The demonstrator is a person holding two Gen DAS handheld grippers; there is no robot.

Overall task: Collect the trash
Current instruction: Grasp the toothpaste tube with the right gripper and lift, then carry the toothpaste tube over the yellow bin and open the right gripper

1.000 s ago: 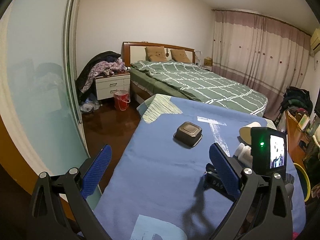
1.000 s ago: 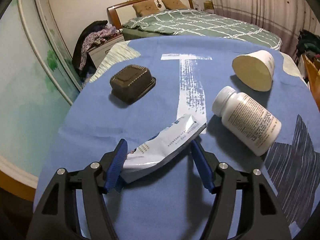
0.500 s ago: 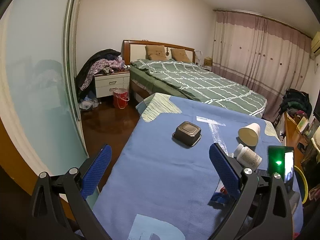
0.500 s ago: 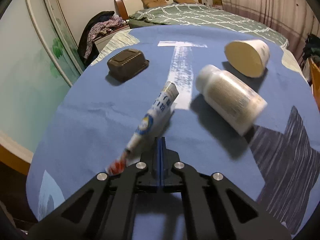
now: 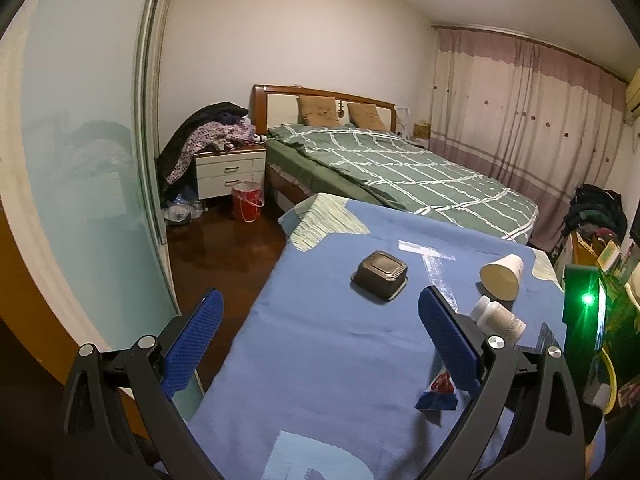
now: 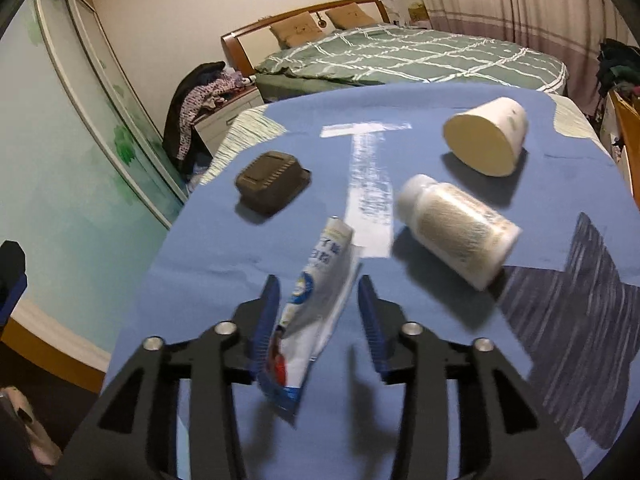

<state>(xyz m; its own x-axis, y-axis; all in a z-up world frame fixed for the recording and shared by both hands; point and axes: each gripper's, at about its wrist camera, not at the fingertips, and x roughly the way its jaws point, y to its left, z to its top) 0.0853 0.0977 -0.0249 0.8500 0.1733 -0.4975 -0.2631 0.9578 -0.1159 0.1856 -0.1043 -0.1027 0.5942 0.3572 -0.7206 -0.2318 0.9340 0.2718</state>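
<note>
A crumpled white-and-blue wrapper (image 6: 316, 308) lies lengthwise between the fingers of my right gripper (image 6: 318, 284), leaning against the left pad. The jaws are opening and the right pad stands clear of it. One end of the wrapper (image 5: 438, 394) shows beside my left gripper's right finger. My left gripper (image 5: 320, 296) is open wide over the blue tablecloth (image 5: 320, 340) with nothing between its fingers. A white pill bottle (image 6: 456, 228) lies on its side to the right. Beyond it a paper cup (image 6: 484, 136) lies tipped over. An upturned black plastic container (image 6: 272, 182) sits to the left.
The table's left edge drops to a dark wood floor beside a sliding glass door (image 5: 80, 184). Behind the table stand a bed (image 5: 400, 164), a nightstand (image 5: 230, 170) piled with clothes and a red bucket (image 5: 248, 202). Clutter fills the right side.
My right gripper shut on the wrapper, turning it on edge, and its jaws have now spread partly apart again. It drew back toward the near right, uncovering the cup and bottle in the left view.
</note>
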